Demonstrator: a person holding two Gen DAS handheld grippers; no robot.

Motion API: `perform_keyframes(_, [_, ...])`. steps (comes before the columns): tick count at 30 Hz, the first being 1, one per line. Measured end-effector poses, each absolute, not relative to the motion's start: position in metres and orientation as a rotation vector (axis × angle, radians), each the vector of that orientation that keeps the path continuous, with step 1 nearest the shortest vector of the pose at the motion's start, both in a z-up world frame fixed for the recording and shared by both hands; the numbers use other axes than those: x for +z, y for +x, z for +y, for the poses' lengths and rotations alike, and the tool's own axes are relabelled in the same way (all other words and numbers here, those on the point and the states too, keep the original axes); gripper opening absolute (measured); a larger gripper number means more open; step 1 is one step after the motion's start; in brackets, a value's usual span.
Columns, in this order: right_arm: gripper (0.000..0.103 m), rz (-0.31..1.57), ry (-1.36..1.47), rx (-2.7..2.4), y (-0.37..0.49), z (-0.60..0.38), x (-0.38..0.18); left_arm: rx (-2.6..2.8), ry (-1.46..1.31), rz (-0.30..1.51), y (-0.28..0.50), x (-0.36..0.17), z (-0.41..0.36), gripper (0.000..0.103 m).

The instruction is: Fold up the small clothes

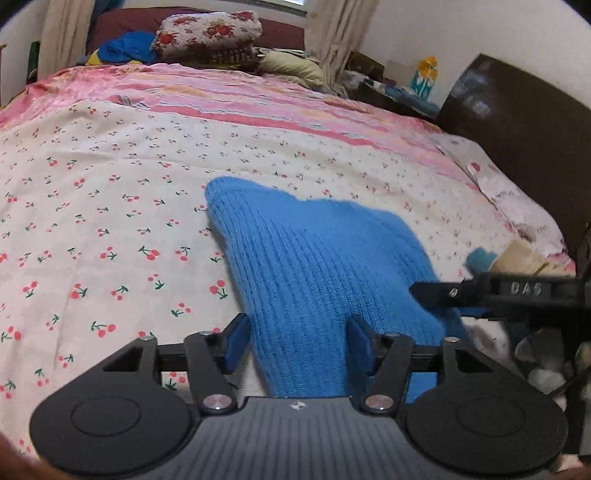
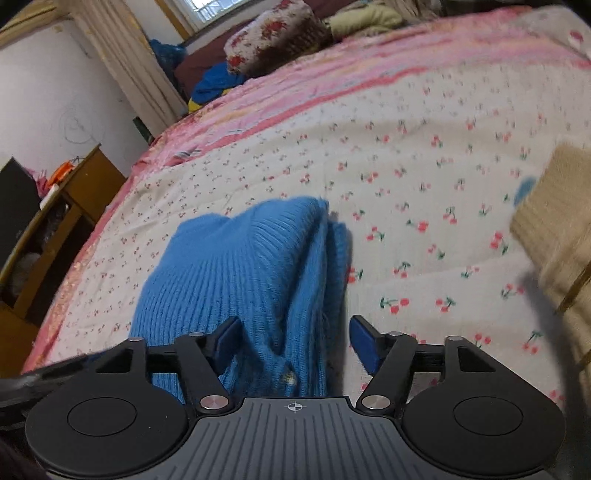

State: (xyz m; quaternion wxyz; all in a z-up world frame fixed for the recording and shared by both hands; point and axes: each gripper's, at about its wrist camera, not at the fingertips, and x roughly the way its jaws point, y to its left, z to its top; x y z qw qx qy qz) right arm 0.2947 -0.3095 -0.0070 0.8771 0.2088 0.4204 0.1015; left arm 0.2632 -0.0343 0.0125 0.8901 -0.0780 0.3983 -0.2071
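The room was evenly and softly lit, with daylight entering at a window (image 2: 207, 11) at the far end. Shadows were faint. Both fisheye views bowed the bed (image 1: 110, 221) and walls and darkened at the corners. Motion blur smeared the beige knitted garment (image 2: 554, 229) in the right wrist view and the right gripper (image 1: 436, 291) in the left wrist view.

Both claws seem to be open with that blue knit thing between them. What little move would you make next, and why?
Probably draw both grippers back off the blue knit garment. The left gripper and the right gripper both stand open with the fabric between their fingers, seemingly unpinched, and the garment lies bunched on the cherry-print bedspread. Backing away would show whether the fold sits flat.
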Motion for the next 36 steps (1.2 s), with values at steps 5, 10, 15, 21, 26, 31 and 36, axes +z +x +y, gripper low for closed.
perform_keyframes(5, [0.072, 0.891, 0.467, 0.261, 0.3, -0.316, -0.013, -0.457, -0.173, 0.843, 0.272, 0.007, -0.04, 0.075])
perform_keyframes(10, [0.07, 0.886, 0.537, 0.298, 0.305, -0.317, -0.023, -0.486, -0.183, 0.864, 0.275, -0.003, -0.047, 0.079])
perform_keyframes(15, [0.041, 0.9, 0.6, 0.35, 0.302, -0.315, -0.025, -0.503, -0.195, 0.842, 0.267, 0.002, -0.045, 0.058])
perform_keyframes(21, [0.032, 0.903, 0.619, 0.408, 0.281, -0.302, -0.009, -0.548, -0.236, 0.811, 0.241, 0.025, -0.031, 0.046])
perform_keyframes(26, [0.032, 0.934, 0.59, 0.438, 0.237, -0.293, -0.007, -0.55, -0.203, 0.848, 0.194, 0.023, -0.009, 0.047])
perform_keyframes(31, [0.032, 0.94, 0.569, 0.322, 0.211, -0.296, -0.018, -0.481, -0.139, 0.878, 0.17, 0.006, -0.007, 0.048])
perform_keyframes(36, [0.033, 0.874, 0.43, 0.264, 0.2, -0.286, 0.015, -0.435, -0.115, 0.824, 0.166, 0.027, -0.005, 0.048])
